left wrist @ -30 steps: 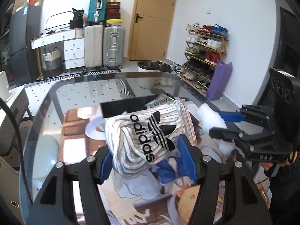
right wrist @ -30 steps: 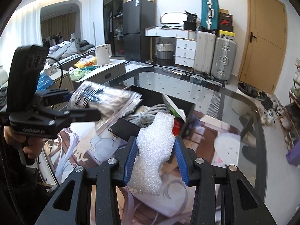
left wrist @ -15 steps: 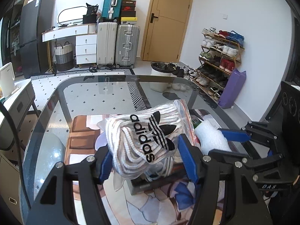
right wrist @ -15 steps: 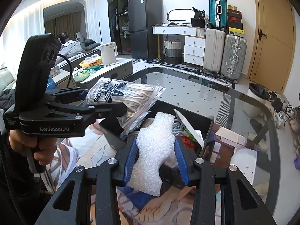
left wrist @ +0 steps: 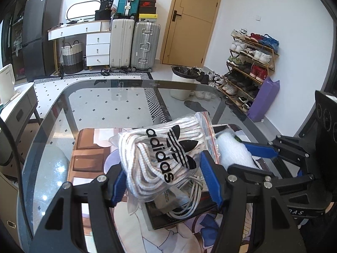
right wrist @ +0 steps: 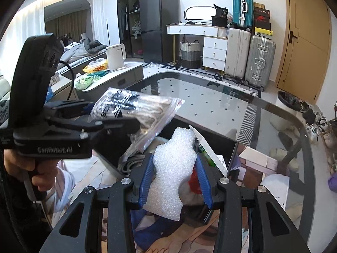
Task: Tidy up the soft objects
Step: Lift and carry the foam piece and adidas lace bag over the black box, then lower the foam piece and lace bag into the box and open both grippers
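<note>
My left gripper (left wrist: 163, 175) is shut on a clear zip bag of white laces with a black adidas logo (left wrist: 166, 158) and holds it above a black open box (left wrist: 168, 219). The bag also shows in the right wrist view (right wrist: 134, 109). My right gripper (right wrist: 173, 175) is shut on a white foam piece (right wrist: 172, 168) and holds it over the same box (right wrist: 229, 147), close beside the bag. The foam shows in the left wrist view (left wrist: 233, 149). A coil of grey-white cable (left wrist: 187, 198) lies in the box.
The box sits on a printed mat (left wrist: 88, 147) on a glass table (left wrist: 105, 105). A white paper packet (right wrist: 210, 154) and something red (right wrist: 193, 183) lie in the box. Suitcases, a door and a shoe rack stand beyond the table.
Both grippers have come forward over the black box with their loads. The bag and the foam now hang close together above the box.
</note>
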`<state>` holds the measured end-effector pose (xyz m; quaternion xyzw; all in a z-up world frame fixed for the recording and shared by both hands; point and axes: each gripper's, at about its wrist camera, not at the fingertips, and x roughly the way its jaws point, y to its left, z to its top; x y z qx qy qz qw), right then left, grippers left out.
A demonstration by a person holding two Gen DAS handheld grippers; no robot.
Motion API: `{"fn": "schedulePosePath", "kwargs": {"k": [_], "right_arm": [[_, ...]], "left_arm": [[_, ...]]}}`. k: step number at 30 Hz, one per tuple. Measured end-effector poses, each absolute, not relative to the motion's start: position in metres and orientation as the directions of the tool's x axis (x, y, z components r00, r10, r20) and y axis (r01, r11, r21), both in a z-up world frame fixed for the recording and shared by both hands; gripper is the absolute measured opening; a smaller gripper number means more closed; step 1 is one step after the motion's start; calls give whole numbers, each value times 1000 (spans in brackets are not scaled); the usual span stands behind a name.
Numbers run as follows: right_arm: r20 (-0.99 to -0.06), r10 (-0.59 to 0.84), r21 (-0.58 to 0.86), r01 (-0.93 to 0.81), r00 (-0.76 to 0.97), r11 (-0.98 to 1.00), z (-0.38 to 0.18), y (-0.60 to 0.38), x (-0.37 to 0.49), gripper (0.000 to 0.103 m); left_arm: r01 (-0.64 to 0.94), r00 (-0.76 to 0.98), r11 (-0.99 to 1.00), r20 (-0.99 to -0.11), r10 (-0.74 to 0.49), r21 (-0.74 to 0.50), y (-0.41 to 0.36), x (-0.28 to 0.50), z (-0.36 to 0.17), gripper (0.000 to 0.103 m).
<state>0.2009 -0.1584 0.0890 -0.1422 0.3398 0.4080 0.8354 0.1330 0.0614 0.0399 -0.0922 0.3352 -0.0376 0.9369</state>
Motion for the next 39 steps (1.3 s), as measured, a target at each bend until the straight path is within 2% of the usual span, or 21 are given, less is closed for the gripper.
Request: {"fn": "schedulePosePath", "kwargs": {"k": [4,9,11,30,33,37,39], "right_arm": [[-682,589,54,-773,433,632,86,-159,207,42],[-676,585,32,-776,448,630,88,-164,200,53],[-673,580,19,-772,460,635,89,-168,199,63],[-671,587,24,-779,452,627,83,-168,204,67],[-658,592,16,-777,466,629,88,-176,198,80],[-643,598,23,-768,479,640,92,-188,189,84],[-640,597,26,-762,484,647,93,-191,187,85]], "left_arm": [[13,765,979,-628,-141,-204,61,138,37,63],[15,762,977,-630,-148,-211,67,145,37,63],[14,763,976,-629,-151,-217,68,146,38,63],[23,759,967,-625,-181,-253,67,149,35,63],[23,757,967,-627,-183,-255,66,148,33,63],[38,747,967,-635,-194,-250,64,148,30,64],[41,744,970,-640,-190,-241,60,146,30,71]]}}
